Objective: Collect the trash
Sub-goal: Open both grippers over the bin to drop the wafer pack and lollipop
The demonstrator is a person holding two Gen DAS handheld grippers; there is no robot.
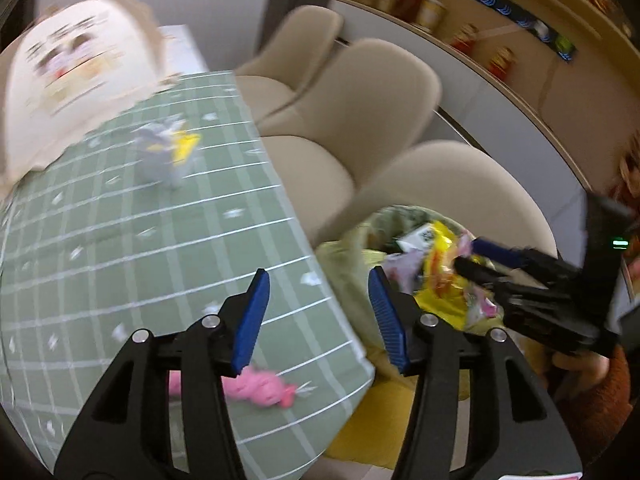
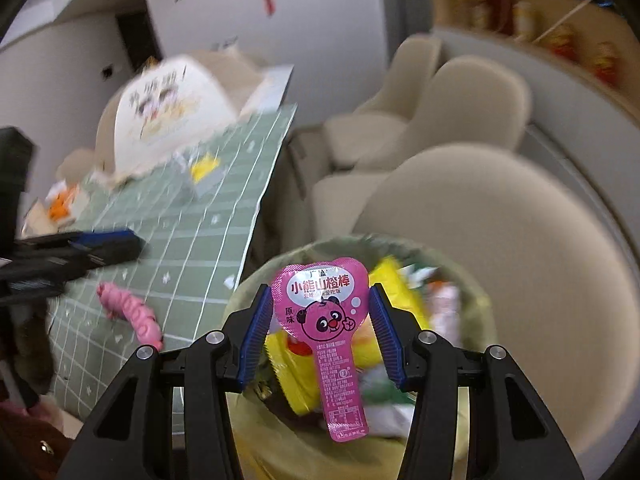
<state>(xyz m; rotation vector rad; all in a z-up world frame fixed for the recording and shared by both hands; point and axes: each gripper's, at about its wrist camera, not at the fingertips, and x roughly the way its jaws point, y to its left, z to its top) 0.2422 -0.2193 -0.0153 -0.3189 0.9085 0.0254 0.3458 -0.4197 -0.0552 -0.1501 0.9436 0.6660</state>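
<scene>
- My right gripper [image 2: 318, 320] is clamped on the pink lollipop wrapper [image 2: 324, 320]; both pads press the edges of its heart-shaped head, and the long tail hangs toward six o'clock.
- It hangs right over the trash bin [image 2: 256, 280], which is lined with a pale bag and already holds yellow and white packets.
- The wrapper looks feather-light, thin and glossy — slippery film that creases easily. I judge the stiff sealed rim of the head is the right place to hold, not the floppy tail.
- My left gripper [image 1: 316, 320] has its jaws apart with nothing between them, pointing at the table edge.
- Just behind its left finger, at about seven o'clock, lies a crumpled pink wrapper [image 1: 260, 388] on the green checked tablecloth [image 1: 160, 260]. Soft and squashy, I'd guess; a pinch across its bunched middle should do.
- Further out, around eleven o'clock, a grey-and-yellow packet [image 1: 168, 152] sits near a large paper bag [image 1: 72, 80] — too blurred to say more.
- Beige chairs [image 1: 360, 120] stand beyond the table edge.
</scene>
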